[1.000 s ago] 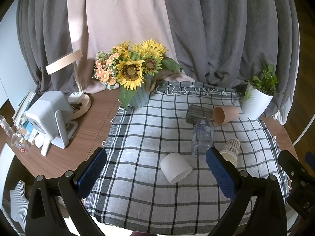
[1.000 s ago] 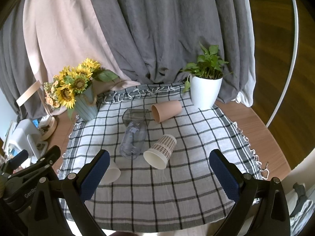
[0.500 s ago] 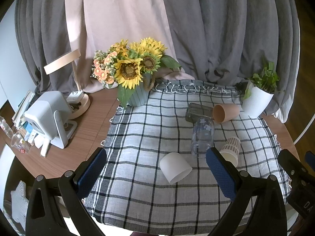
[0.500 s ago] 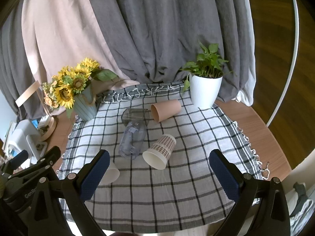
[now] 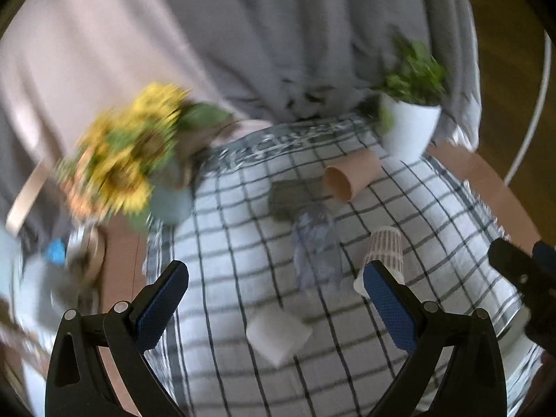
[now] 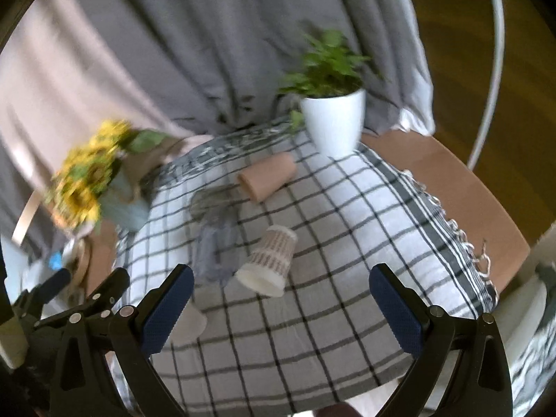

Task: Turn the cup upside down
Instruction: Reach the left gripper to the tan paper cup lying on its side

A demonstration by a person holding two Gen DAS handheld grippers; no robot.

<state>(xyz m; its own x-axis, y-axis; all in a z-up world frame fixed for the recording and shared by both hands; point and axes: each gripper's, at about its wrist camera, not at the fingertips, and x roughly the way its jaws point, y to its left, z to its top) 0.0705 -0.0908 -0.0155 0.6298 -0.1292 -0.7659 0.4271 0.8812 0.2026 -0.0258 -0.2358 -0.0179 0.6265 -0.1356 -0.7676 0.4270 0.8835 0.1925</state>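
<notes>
Gaping wide and empty, left gripper [image 5: 274, 304] and right gripper [image 6: 278, 304] hover over the checked cloth [image 6: 333, 215]; a patterned paper cup [image 6: 269, 260] lies toppled mid-cloth, a white cup [image 5: 278, 338] nearer, a brown cup [image 6: 267, 177] beyond.

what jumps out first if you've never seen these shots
The yellow sunflower bouquet at the table's left edge, though blurred, and the green plant in a white pot at the back right. Between them, cups lie tipped over on the checked cloth: a brown one, a patterned one and a white one.
</notes>
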